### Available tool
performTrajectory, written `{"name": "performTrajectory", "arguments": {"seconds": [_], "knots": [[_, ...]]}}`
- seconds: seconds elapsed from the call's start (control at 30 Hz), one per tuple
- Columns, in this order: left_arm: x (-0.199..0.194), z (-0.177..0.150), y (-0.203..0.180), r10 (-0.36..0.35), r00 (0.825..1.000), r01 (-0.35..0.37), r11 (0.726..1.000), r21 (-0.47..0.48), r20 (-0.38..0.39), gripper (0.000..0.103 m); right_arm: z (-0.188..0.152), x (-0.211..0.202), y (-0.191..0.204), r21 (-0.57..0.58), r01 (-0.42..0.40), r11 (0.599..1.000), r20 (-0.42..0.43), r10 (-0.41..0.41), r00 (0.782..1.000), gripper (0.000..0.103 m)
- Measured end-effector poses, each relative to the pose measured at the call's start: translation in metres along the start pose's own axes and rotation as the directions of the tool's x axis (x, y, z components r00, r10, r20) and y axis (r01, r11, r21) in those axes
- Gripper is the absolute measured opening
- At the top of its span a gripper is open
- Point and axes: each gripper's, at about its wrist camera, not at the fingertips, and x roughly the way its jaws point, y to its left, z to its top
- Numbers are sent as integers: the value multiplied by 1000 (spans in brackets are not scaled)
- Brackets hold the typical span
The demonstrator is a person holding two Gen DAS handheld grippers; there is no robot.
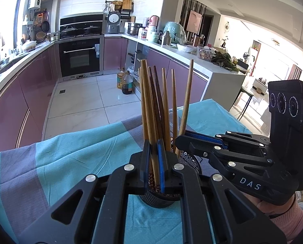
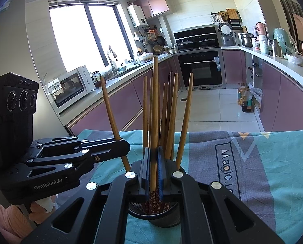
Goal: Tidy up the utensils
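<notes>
**A:** What are the two grippers doing?

**B:** Both are pinching chopsticks. In the left wrist view, the left gripper (image 1: 154,162) has its black jaws with blue pads pressed together on one light wooden chopstick (image 1: 149,109), which stands nearly upright with its lower end inside a black mesh holder (image 1: 157,198). In the right wrist view, the right gripper (image 2: 154,169) is clamped the same way on another light wooden chopstick (image 2: 155,109), also upright, its lower end down in the same holder (image 2: 163,220).

**A:** Can each gripper be seen from the other side?

**B:** Yes. The right one reaches in from the right of the left wrist view (image 1: 180,140), its tips at the holder's rim. The left one reaches in from the left of the right wrist view (image 2: 123,146), its chopstick leaning up and to the left. A pink sleeve (image 1: 289,215) shows behind the right device.

**A:** Where are the remaining utensils?

**B:** A bundle of other chopsticks (image 1: 165,109), light and dark brown, stands fanned out in the holder, just behind the gripped ones.

**A:** And what is underneath?

**B:** The holder sits on a counter covered by a teal and grey cloth (image 1: 70,154). Beyond it lies a kitchen with mauve cabinets (image 1: 35,85), a black oven (image 1: 79,57) and oil bottles (image 1: 126,81) on the tiled floor.
</notes>
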Motion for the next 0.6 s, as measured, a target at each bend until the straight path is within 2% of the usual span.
{"name": "performTrajectory", "arguments": {"seconds": [0.6], "knots": [[18, 2, 5, 3, 999, -4, 1000, -29, -36, 9, 2, 14, -4, 27, 10, 1000, -15, -9, 1000, 6]]}}
